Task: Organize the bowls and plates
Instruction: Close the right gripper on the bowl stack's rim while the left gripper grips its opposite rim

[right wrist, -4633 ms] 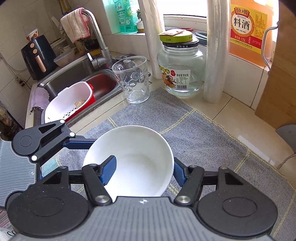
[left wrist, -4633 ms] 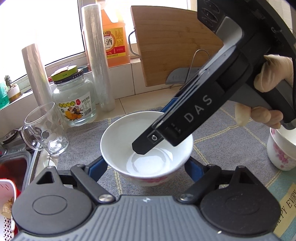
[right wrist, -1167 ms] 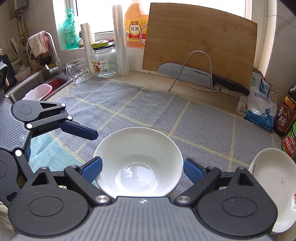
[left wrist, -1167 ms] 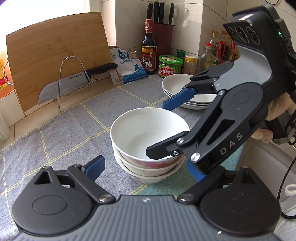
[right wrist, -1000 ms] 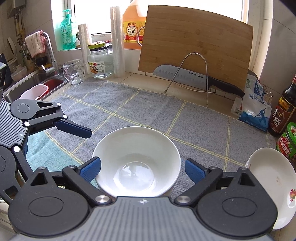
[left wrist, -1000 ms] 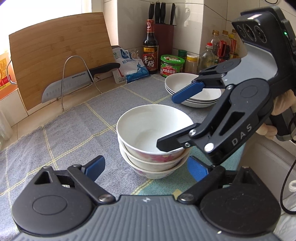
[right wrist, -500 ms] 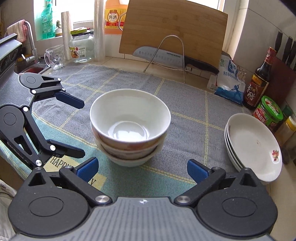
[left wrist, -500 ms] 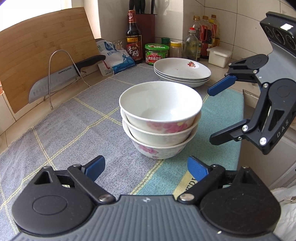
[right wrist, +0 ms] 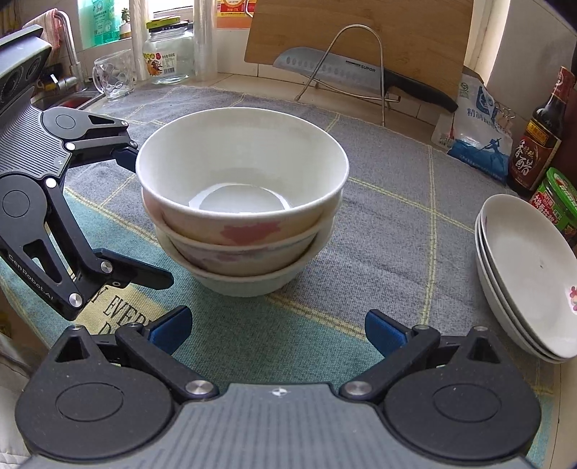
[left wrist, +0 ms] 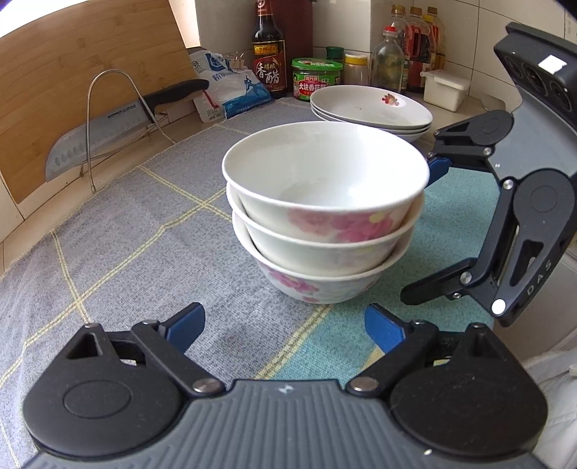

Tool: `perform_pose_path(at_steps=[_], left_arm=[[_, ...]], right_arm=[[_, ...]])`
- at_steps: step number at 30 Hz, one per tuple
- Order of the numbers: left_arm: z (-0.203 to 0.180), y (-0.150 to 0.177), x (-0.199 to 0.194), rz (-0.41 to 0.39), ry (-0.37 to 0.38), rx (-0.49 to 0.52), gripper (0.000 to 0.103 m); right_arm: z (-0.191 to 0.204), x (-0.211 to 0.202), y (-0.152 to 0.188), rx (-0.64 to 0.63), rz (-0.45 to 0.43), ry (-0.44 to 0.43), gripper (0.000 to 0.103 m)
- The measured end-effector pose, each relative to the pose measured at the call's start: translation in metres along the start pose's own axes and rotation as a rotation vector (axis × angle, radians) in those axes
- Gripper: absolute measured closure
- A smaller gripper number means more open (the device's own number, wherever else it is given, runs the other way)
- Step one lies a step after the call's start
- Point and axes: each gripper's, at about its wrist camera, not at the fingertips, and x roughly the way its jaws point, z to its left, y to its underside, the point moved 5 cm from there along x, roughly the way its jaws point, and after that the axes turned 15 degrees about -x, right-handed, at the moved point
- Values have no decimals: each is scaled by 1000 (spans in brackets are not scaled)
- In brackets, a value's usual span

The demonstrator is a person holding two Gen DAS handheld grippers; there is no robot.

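both tools, the left tool point(left wrist: 285, 326) and right tool point(right wrist: 276, 330), stand apart and empty near the table's front edge, flanking the stacked bowls point(left wrist: 322, 213).

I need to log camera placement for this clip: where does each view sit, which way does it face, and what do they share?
Left wrist: sits on the left gripper, looking down across the grey checked cloth toward sauce bottles; the right gripper shows beside the bowls.
Right wrist: sits on the right gripper, facing the bamboo cutting board and window; the left gripper shows.
Shared: stack of three white flowered bowls, white plate stack, steel cleaver.
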Motion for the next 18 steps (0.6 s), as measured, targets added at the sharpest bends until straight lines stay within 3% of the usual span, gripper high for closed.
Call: perform_pose_path(at_steps=[7, 9, 18], left_arm=[[-2, -1, 14, 54, -21, -37, 8], [0, -1, 17, 63, -11, -67, 3], [2, -1, 21, 68, -5, -51, 0]], right_arm=[[-8, 13, 0, -79, -26, -100, 0], [-10, 14, 0, -94, -38, -109, 0], [-18, 18, -6, -181, -97, -170, 0]])
